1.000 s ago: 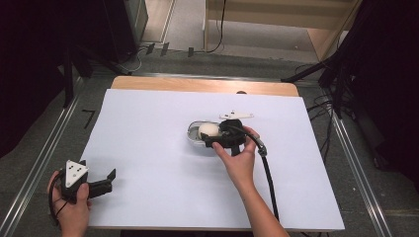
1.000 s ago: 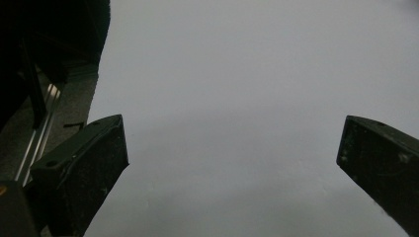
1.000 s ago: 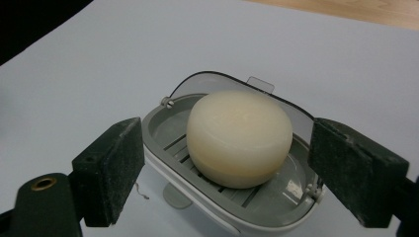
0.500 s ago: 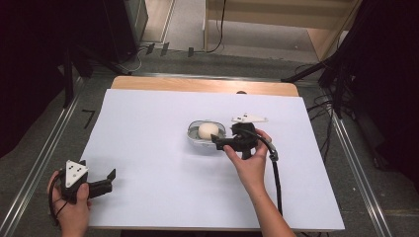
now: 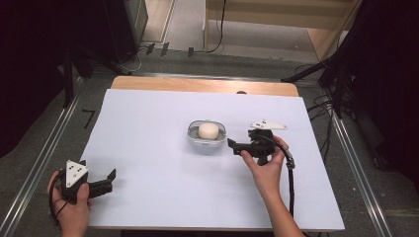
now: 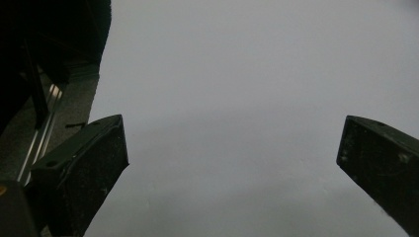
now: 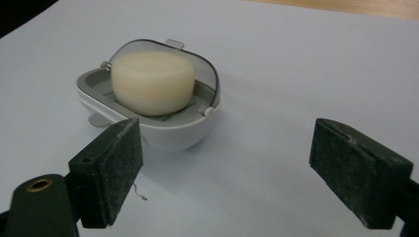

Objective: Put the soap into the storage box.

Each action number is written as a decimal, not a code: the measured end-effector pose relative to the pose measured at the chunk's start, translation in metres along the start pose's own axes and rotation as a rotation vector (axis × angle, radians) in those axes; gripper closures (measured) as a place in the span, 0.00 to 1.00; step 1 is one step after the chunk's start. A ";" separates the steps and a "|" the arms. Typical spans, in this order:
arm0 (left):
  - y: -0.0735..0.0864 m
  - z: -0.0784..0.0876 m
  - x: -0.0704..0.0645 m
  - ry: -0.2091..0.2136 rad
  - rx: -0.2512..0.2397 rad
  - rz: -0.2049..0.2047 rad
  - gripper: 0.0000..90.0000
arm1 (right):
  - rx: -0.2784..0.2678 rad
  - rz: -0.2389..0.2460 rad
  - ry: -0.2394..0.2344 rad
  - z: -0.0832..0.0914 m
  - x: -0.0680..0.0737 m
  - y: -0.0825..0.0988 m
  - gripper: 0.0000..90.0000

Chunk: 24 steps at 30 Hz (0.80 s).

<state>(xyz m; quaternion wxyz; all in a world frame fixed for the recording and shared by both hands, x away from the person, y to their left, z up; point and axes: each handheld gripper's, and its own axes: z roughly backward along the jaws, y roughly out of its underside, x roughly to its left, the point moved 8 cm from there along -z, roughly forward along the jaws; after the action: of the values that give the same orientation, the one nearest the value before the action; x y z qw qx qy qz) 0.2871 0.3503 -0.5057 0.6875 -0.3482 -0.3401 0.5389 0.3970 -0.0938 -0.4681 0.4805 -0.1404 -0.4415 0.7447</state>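
A small grey soap dish stands near the middle of the white table, holding a round cream bar of soap. In the right gripper view the dish has its clear hinged lid raised behind the soap. My right gripper sits just right of the dish, pointing at it, open and holding nothing. My left gripper rests at the table's front left corner, open, with bare white surface between its jaws.
A black cable trails from the right gripper along the forearm. The bare wooden edge of the table runs along the far side. Metal rails flank the table, and dark stands and cables crowd the floor at the far right.
My right gripper has drawn back to the right from over the soap dish, and the dish now stands uncovered. The left gripper has stayed put.
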 end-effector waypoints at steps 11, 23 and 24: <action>0.000 0.000 0.000 -0.005 0.000 -0.002 0.00 | 0.003 -0.035 0.029 0.014 -0.028 0.022 0.15; 0.000 0.000 0.000 -0.004 -0.002 -0.005 0.00 | 0.012 -0.065 0.066 0.027 -0.053 0.048 0.15; 0.000 0.000 -0.001 -0.004 -0.004 -0.005 0.00 | 0.012 -0.067 0.066 0.027 -0.054 0.050 0.15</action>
<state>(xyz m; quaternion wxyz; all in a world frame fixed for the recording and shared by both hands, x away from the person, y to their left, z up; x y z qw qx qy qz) 0.2867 0.3498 -0.5055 0.6875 -0.3478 -0.3433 0.5371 0.3770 -0.1607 -0.5036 0.5201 -0.1470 -0.4256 0.7257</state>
